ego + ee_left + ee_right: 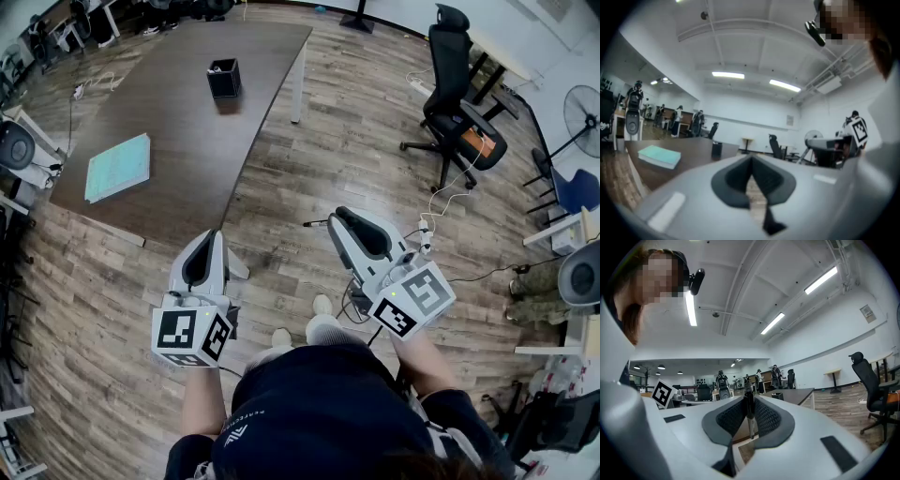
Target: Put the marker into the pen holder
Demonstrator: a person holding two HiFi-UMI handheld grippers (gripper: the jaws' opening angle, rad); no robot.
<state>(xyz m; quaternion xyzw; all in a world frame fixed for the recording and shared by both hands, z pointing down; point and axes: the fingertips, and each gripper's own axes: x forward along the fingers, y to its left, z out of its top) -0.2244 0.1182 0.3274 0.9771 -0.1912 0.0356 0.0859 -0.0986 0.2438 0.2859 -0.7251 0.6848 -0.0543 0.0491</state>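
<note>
Wood-floored office in the head view: the pen holder (224, 78) sits on the far surface (178, 122), well away. Left gripper view: left hand-held gripper (751, 159) pinched together, empty. Right gripper view: right hand-held gripper (749, 397) clamps the marker (750, 423). Best to close in first, then tip it upright over the holder.

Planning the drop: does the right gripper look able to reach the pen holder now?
Probably not yet: the right gripper, shut on the marker, hangs over floor, short of the table bearing the pen holder.
</note>
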